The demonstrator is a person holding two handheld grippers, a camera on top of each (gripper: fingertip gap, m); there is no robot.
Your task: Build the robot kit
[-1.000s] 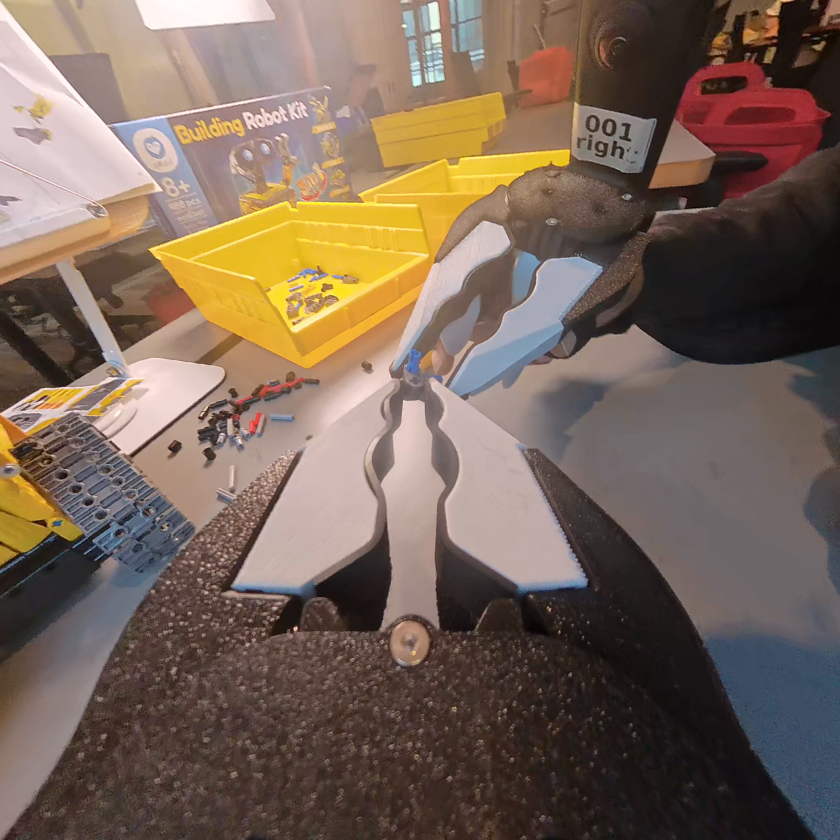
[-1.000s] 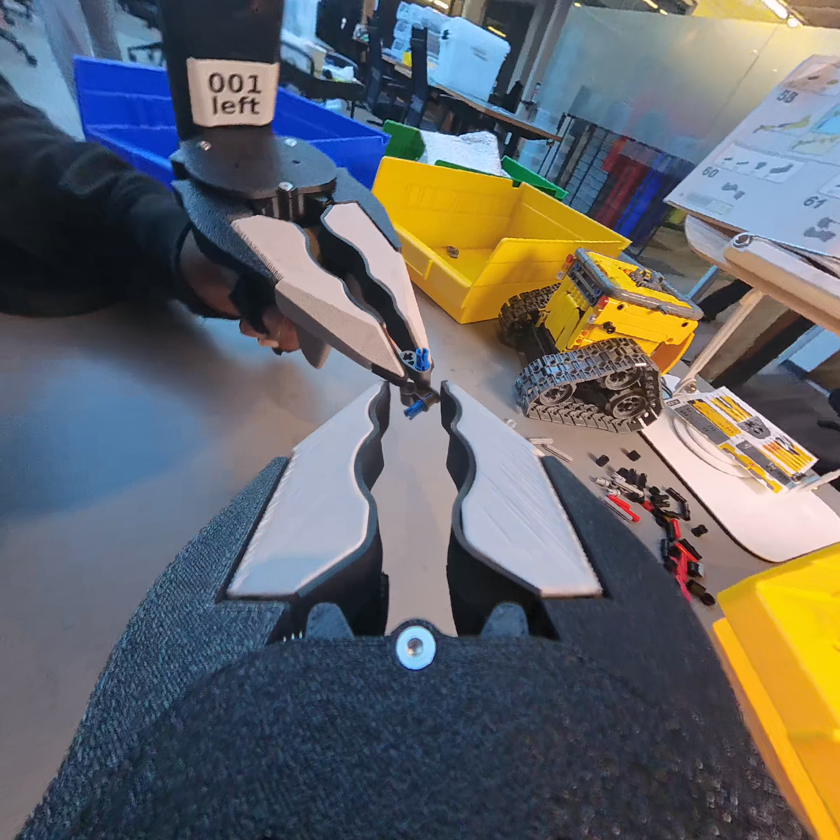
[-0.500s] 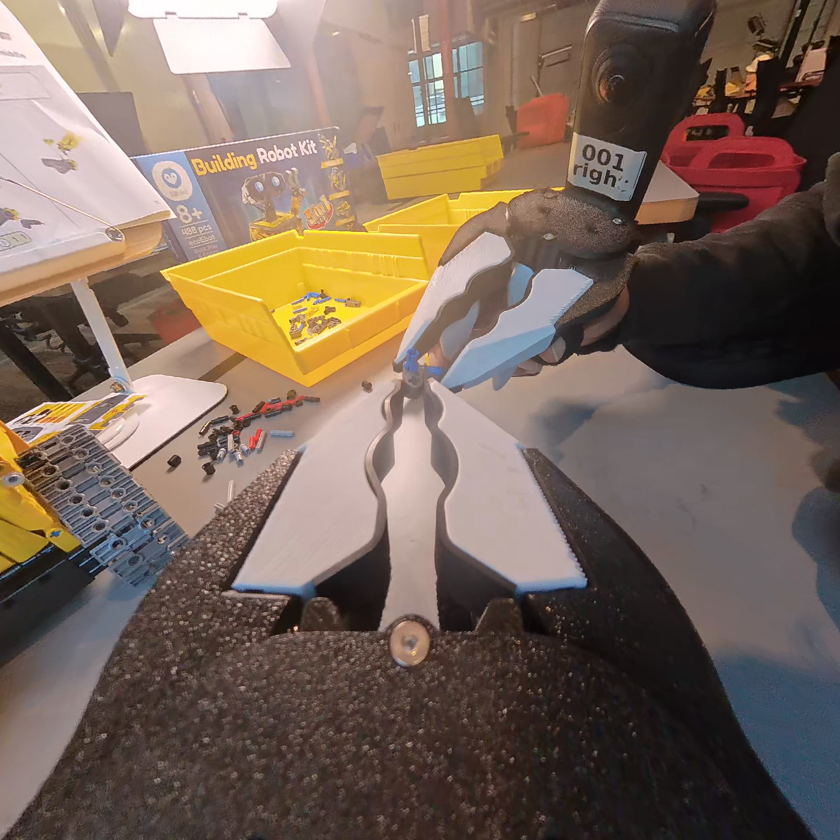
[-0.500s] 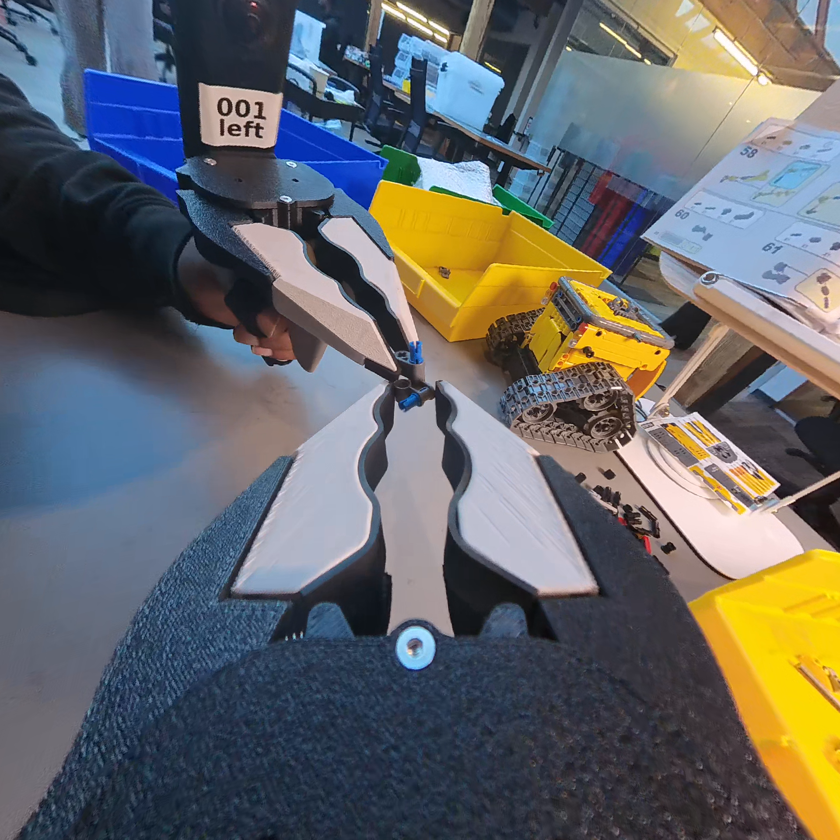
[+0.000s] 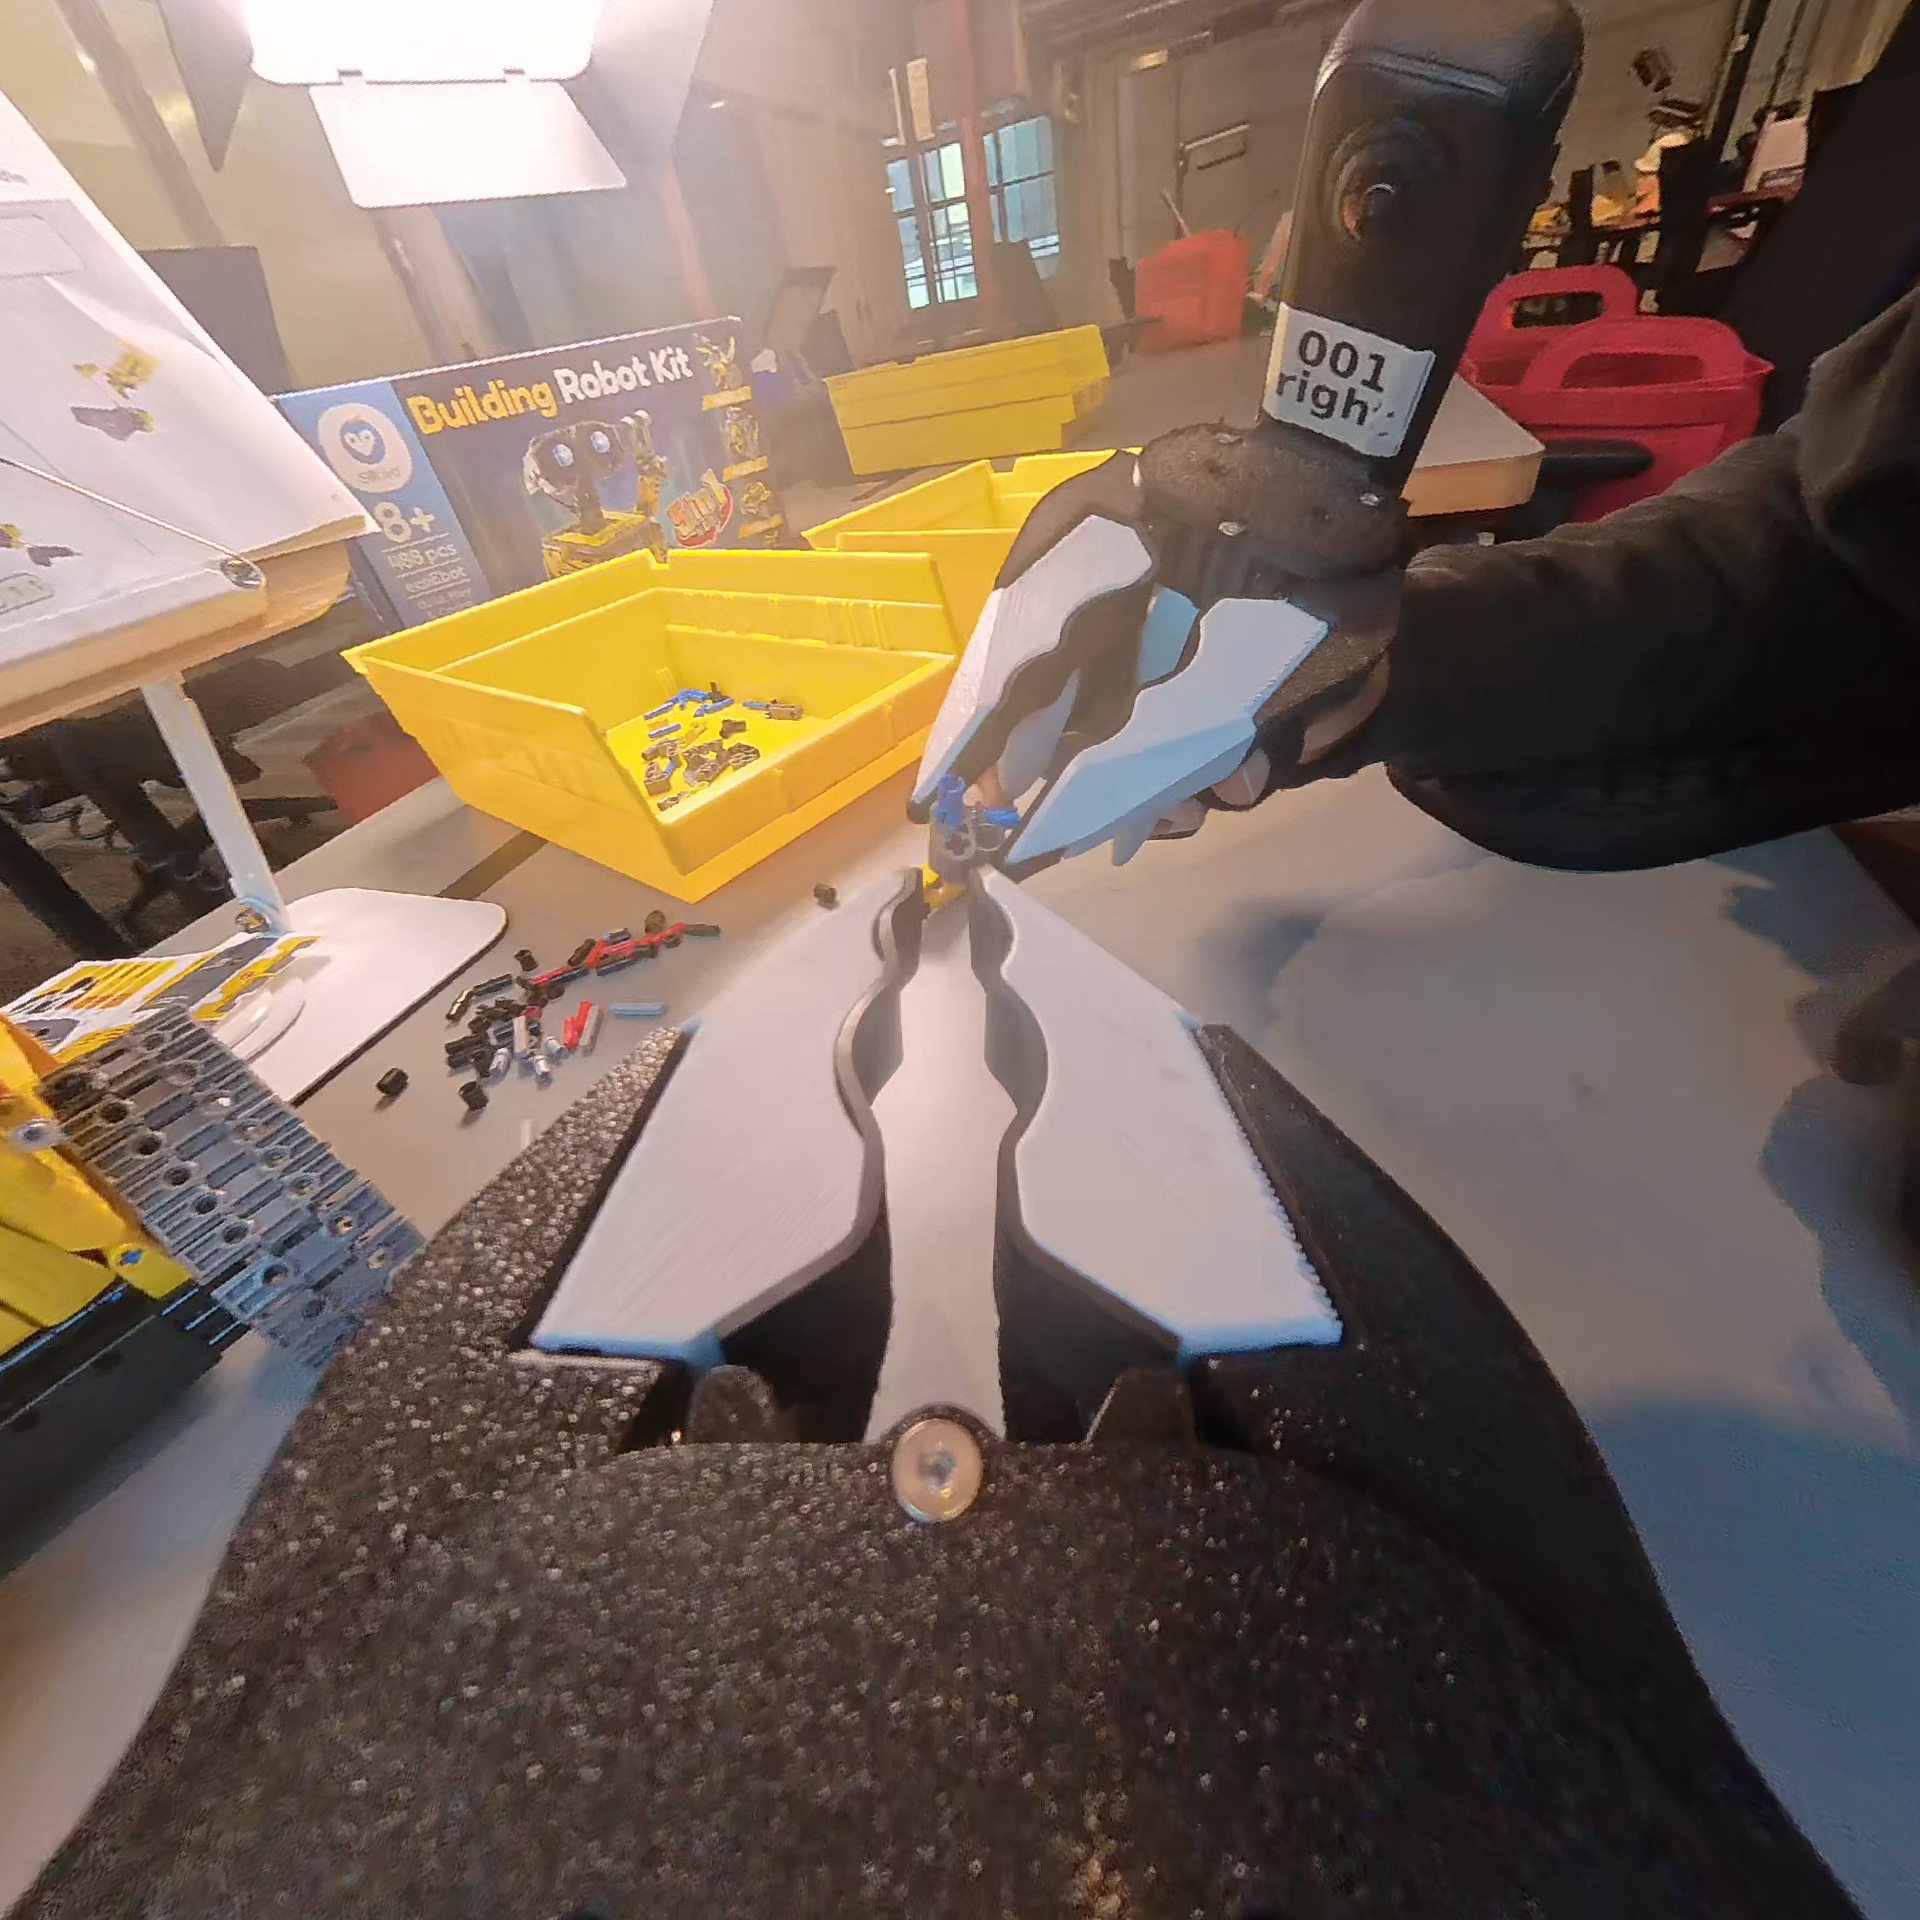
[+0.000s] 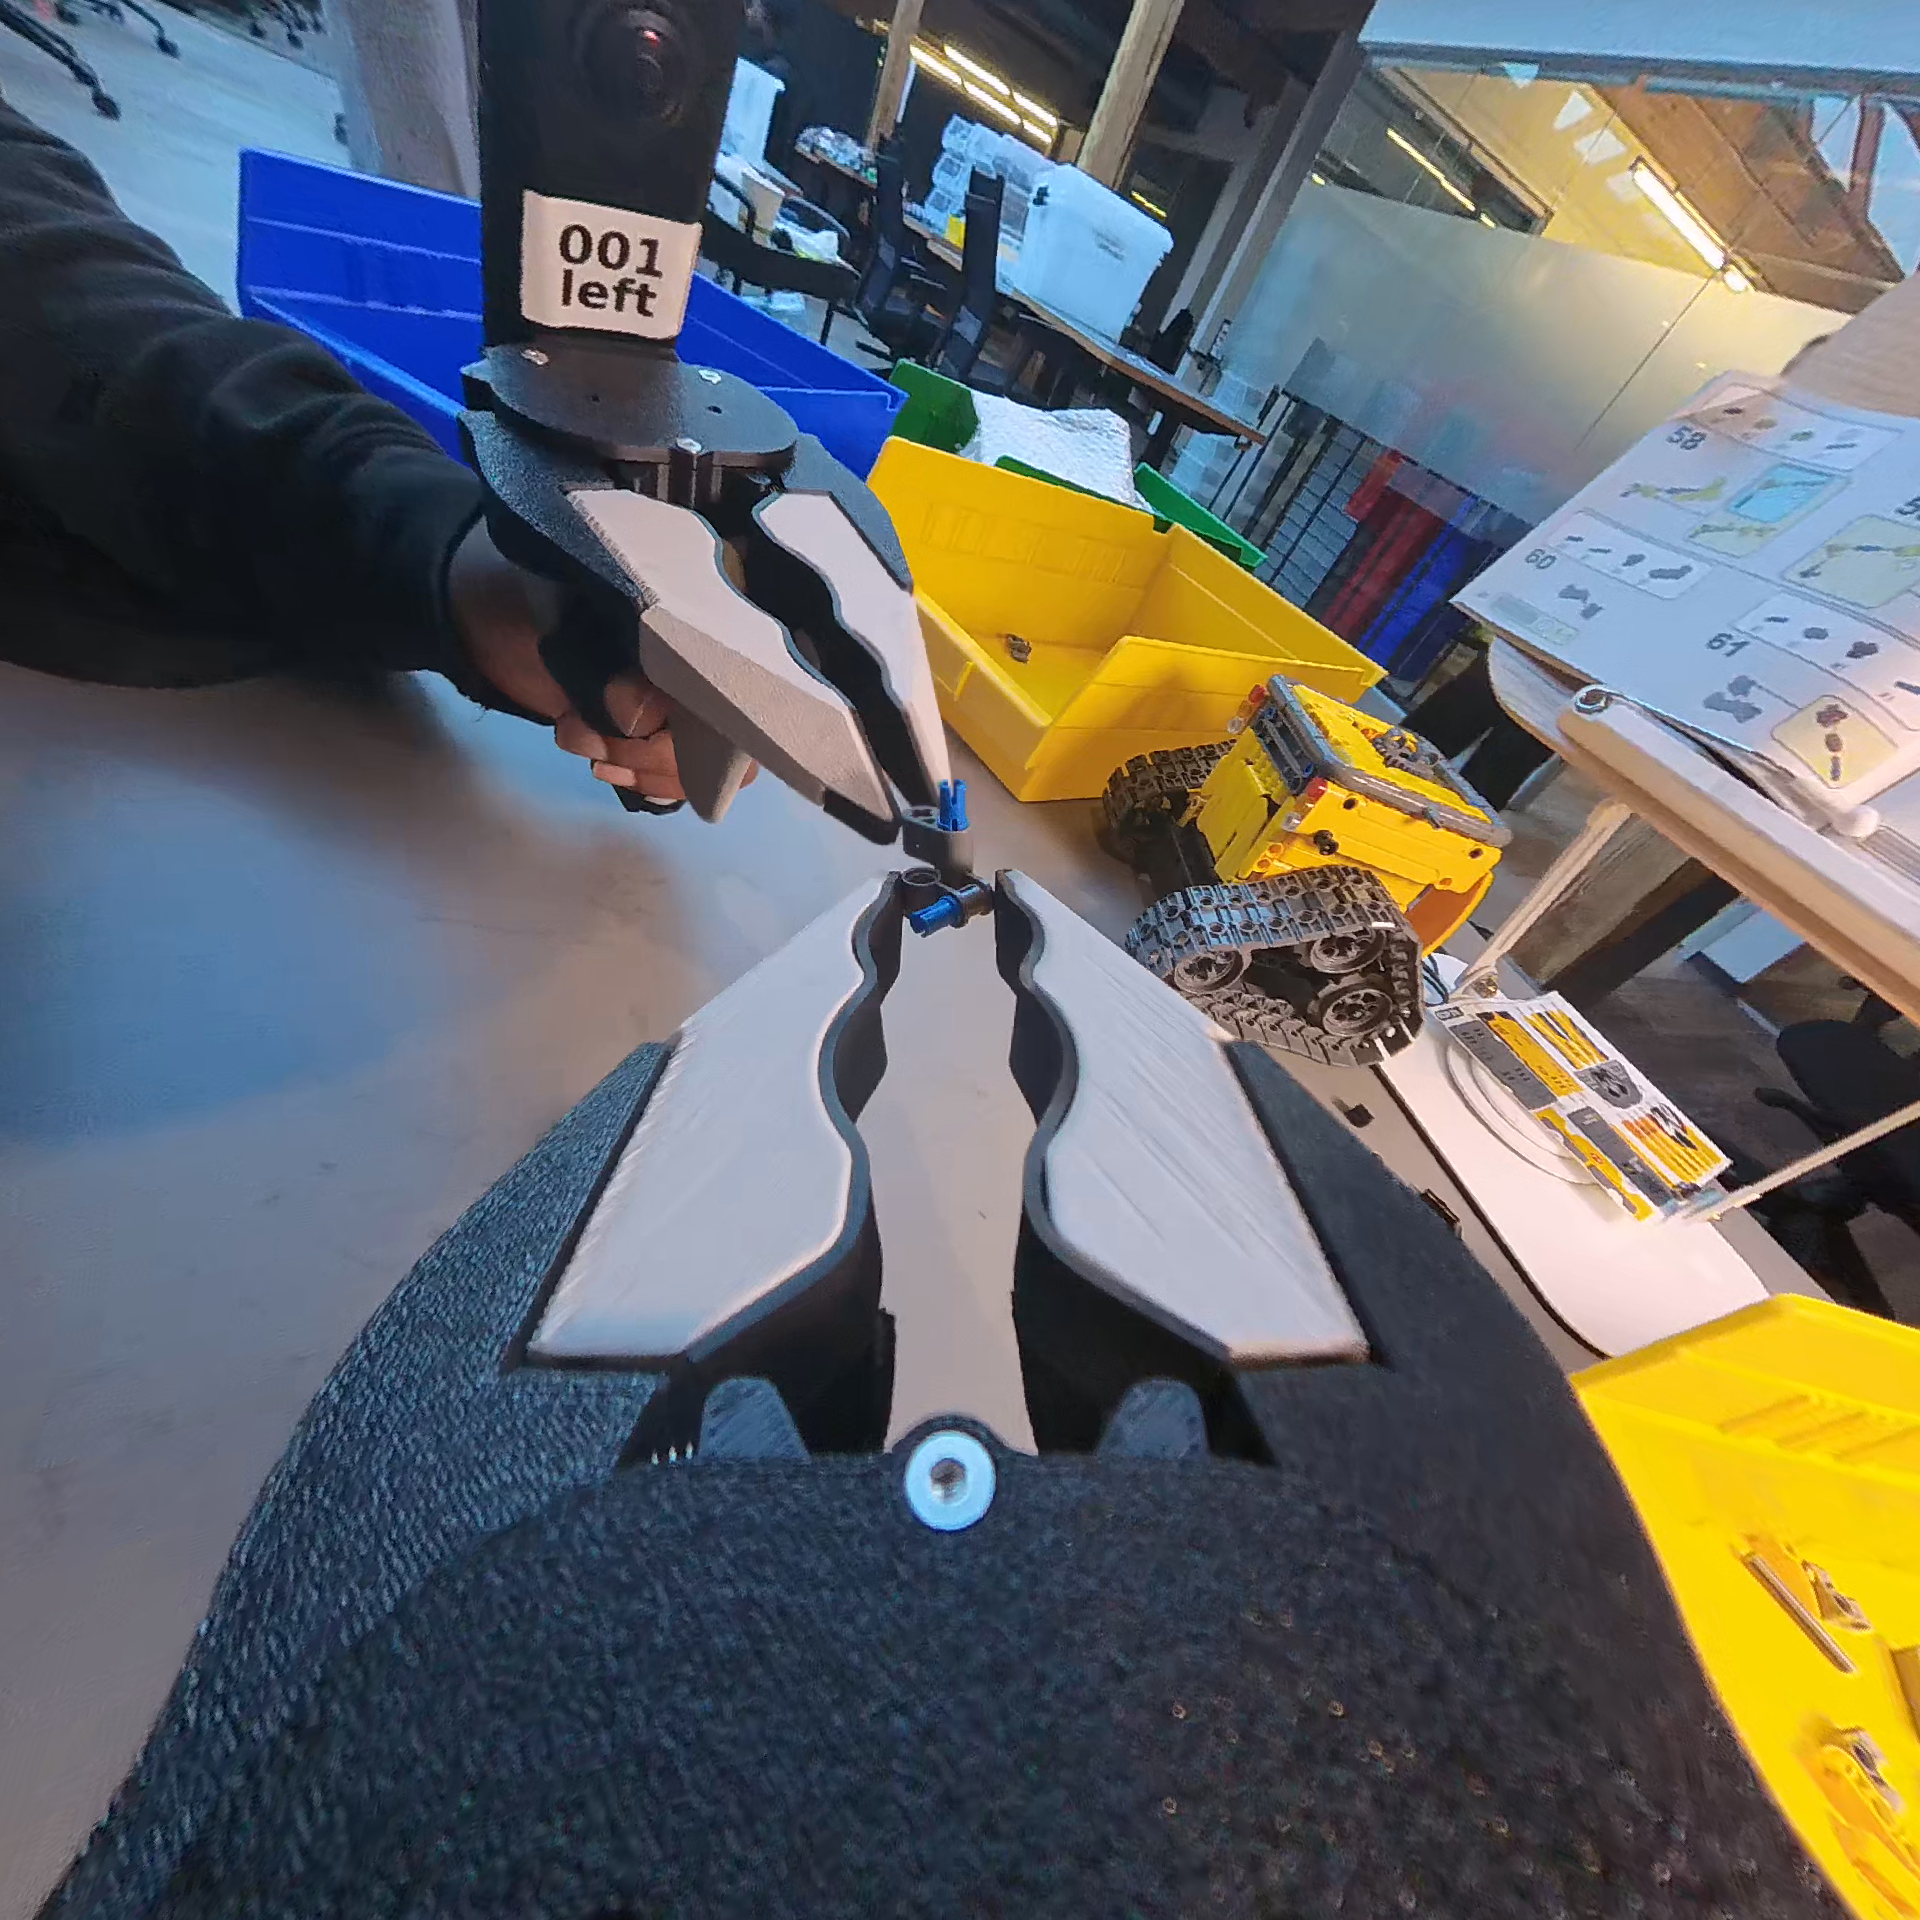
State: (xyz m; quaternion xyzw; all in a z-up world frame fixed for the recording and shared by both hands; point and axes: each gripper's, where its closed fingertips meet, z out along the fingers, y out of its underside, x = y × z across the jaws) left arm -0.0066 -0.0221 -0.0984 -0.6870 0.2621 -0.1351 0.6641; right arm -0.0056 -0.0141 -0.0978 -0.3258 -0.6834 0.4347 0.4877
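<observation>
Both claws have risen off the worktop since a second ago. Left claw pinches a small yellow piece; right claw clamps a dark connector with blue pins, tip to tip. Yellow bin, loose pins and tracked yellow model lie nearby.

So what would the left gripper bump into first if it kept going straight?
Probably the dark blue-pinned piece pinched in the right gripper, right ahead of the left gripper and its own small piece. The gap is unclear.
</observation>
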